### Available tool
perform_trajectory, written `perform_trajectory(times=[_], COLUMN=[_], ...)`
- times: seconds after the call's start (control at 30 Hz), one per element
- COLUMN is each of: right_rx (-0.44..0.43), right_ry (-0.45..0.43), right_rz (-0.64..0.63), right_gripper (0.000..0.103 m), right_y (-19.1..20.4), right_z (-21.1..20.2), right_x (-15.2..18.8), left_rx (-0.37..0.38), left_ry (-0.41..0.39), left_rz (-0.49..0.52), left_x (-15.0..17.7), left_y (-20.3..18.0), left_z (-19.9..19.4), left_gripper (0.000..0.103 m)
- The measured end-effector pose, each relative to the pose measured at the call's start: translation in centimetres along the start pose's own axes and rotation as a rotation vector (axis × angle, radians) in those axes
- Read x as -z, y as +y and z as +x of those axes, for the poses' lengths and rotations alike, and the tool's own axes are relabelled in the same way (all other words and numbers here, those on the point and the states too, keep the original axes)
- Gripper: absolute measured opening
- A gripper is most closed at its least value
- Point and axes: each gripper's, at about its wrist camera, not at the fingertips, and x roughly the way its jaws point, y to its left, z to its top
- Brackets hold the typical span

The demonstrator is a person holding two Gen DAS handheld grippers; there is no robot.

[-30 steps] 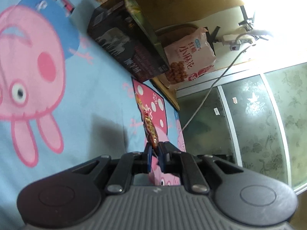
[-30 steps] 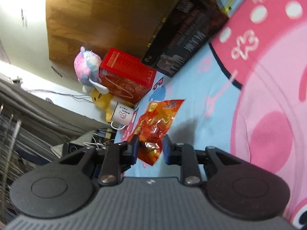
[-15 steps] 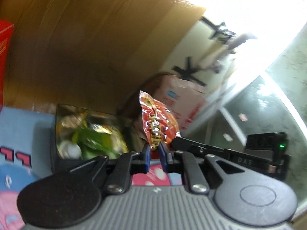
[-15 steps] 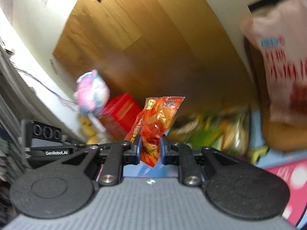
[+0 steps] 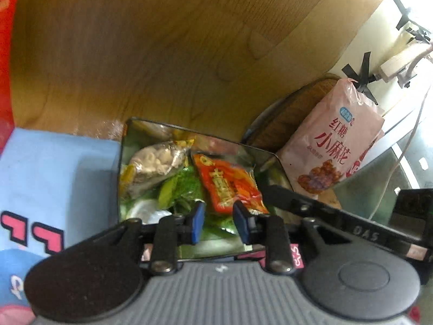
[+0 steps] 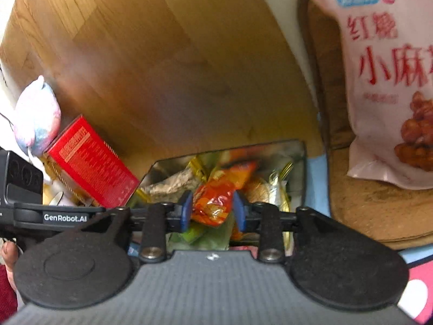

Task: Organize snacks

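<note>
An open metal tin (image 5: pixel 123 162) holds several snack packets; it also shows in the right wrist view (image 6: pixel 303 162). My left gripper (image 5: pixel 217 223) is open above the tin's near edge. A red-orange snack packet (image 5: pixel 227 184) lies in the tin just beyond its fingertips, apart from them. My right gripper (image 6: pixel 212 211) is open over the tin. An orange-red packet (image 6: pixel 216 197) sits between its blue pads (image 6: pixel 186 208); the jaws stand apart from it and it appears to rest on the other snacks.
A big pink snack bag (image 5: pixel 335 151) stands on a round woven mat (image 6: pixel 373 216) right of the tin. A red box (image 6: pixel 92 162) and a plush toy (image 6: pixel 36 119) are to the left. A wooden headboard (image 5: pixel 162 54) rises behind. The cartoon blanket (image 5: pixel 54 168) lies below.
Both grippers swung from the blanket up over the tin, carrying red-orange packets. Both jaws have now opened and the packets lie in the tin.
</note>
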Motion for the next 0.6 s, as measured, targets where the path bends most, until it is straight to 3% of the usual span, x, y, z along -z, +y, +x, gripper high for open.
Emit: perform_trajectory(times=[0.2,0.37,0.53,0.6], right_rx=[-0.010,-0.029,0.075,0.131], right_ry=[-0.050,-0.076,-0.089,-0.091], right_rz=[0.017,0.008,-0.007,-0.020], right_gripper=[0.037,0.038,0.065,0.092], right_y=[0.9,3.3,6.1,7.4], right_z=[-3.4,-7.9,-11.4,-12.3], right_x=[0.9,4.6,10.5,13.0], left_rx=[-0.056,-0.179,-0.241,-0.257], left_ry=[-0.034,-0.091,-0.158,-0.166], left_rz=[0.055,0.207,0.216,0.177], left_x=[1.2,5.8,12.0,14.2], left_y=[-1.5,-4.3,-4.0,-3.6], left_z=[-3.4,-6.9,-10.1,-10.7], left_gripper=[0.027,0.040,0.048,0.048])
